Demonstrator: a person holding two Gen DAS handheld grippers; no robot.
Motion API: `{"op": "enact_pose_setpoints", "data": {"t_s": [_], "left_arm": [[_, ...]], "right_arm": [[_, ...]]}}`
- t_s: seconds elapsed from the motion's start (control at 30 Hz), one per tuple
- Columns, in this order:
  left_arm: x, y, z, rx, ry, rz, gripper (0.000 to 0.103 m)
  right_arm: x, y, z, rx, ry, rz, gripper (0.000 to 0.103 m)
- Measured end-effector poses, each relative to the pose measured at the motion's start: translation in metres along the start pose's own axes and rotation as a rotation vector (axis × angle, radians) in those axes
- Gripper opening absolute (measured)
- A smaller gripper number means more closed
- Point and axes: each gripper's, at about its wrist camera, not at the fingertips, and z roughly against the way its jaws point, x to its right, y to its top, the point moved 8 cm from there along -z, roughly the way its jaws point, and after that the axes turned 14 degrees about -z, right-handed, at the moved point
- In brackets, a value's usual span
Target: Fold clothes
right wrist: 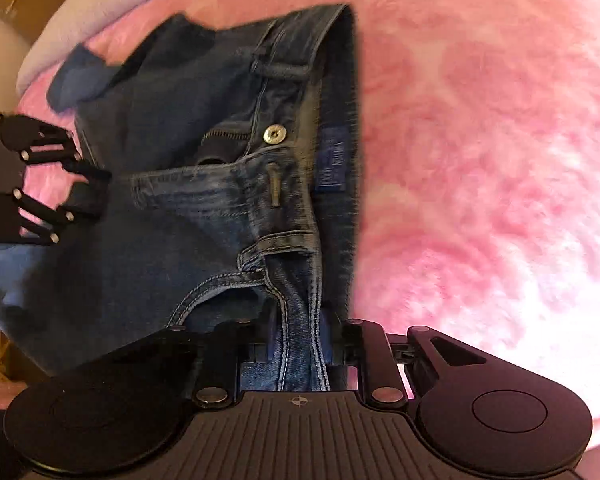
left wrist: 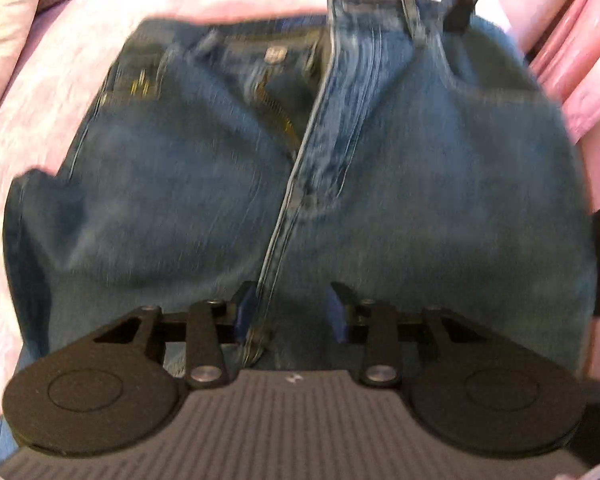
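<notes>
Fingers of the right gripper (right wrist: pixel 300 344) pinch the waistband of the blue denim jeans (right wrist: pixel 204 208) lying on the fluffy pink blanket (right wrist: pixel 480 160), while the left gripper (left wrist: pixel 293 312) straddles a seam half-open, so the unclamped side may slip and skew the fold.
</notes>
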Motion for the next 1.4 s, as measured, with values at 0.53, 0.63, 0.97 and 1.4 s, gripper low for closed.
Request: {"op": "enact_pose_setpoints", "data": {"t_s": [0.53,0.63,0.97,1.4], "left_arm": [[-0.119,-0.282,0.04,-0.4,0.474,-0.013,0.064],[-0.141,-0.333,0.018,-0.454,0.497,-0.108,0.065],[-0.177,-0.385,0.043,-0.328,0.479,-0.143,0.003],[-0.198,-0.425,0.175,-0.375,0.109,0.387,0.014]], "right_arm": [[-0.108,0.053,-0.003,0.133,-0.092,0.216,0.061],[-0.153,0.062,-0.029,0.144,-0.092,0.253,0.064],[-0.275,0.09,-0.141,0.135,-0.132,0.443,0.067],[-0.328,0.082,-0.136,0.148,-0.142,0.514,0.069]]}}
